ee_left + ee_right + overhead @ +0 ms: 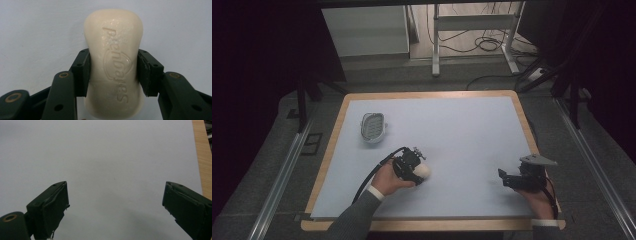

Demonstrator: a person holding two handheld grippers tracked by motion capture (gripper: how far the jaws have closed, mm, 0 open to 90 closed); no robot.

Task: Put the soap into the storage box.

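1. Currently your left gripper (113,75) clamps the soap bar (113,62) across its narrow waist; the long axis runs straight out between the jaws.
2. Soap dish (374,127) sits up-table and left of the soap, well apart; your left hand (388,181) is nearer.
3. Right gripper (115,207) is wide and empty, low over the mat (462,135) near the right edge.

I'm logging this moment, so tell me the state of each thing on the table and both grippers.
Soap bar: clamped at its waist between the left gripper's jaws.
Soap dish: empty, on the mat, far left.
Left gripper: shut on the soap bar.
Right gripper: jaws wide open, holding nothing.
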